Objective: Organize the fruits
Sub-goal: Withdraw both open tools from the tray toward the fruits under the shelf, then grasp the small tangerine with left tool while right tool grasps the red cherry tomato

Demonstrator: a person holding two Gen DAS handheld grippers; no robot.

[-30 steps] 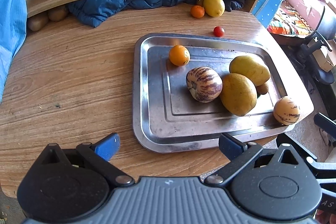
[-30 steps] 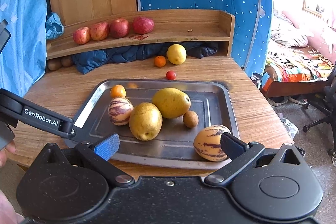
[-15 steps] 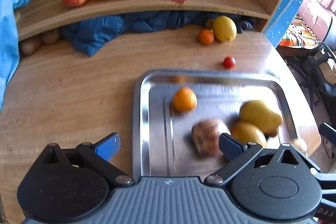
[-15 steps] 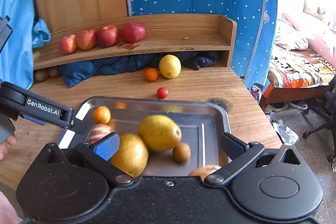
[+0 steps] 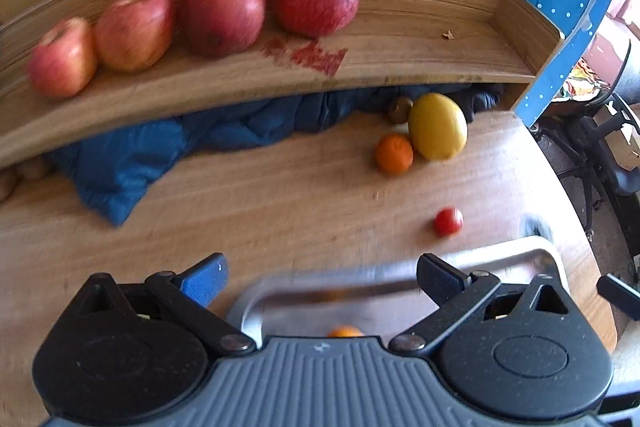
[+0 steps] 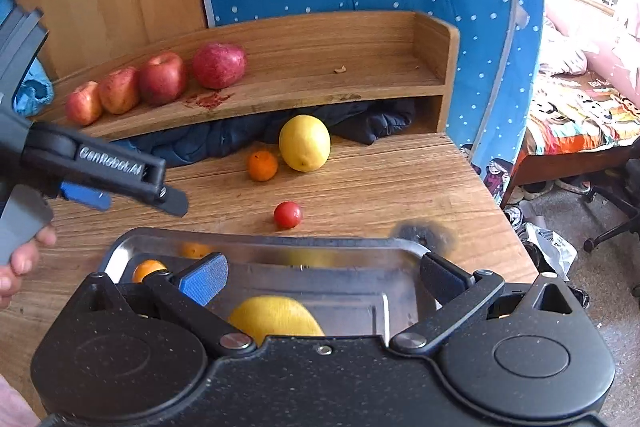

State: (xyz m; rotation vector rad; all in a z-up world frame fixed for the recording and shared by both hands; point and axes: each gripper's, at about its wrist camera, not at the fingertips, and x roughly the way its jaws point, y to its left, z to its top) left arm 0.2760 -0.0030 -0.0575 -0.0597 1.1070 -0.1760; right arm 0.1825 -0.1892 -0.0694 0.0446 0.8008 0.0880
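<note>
- Left gripper (image 5: 320,277): jaws spread, empty, hovering over the tray (image 5: 500,259) at its far rim.
- Loose fruit beyond the tray: orange (image 5: 394,153), lemon (image 5: 437,126), tomato (image 5: 448,222).
- Right gripper (image 6: 320,277): spread, empty, above the tray.
- Likely step: reaching out; next, close on one loose fruit.

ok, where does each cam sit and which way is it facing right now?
Left wrist: on the left hand-held gripper, low over the tray's far rim, facing the shelf with four apples; own open fingers show.
Right wrist: on the right hand-held gripper, further back over the tray, facing the same shelf; own open fingers, the left hand-held gripper and a hand show.
Shared: apples, lemon, cherry tomato.
</note>
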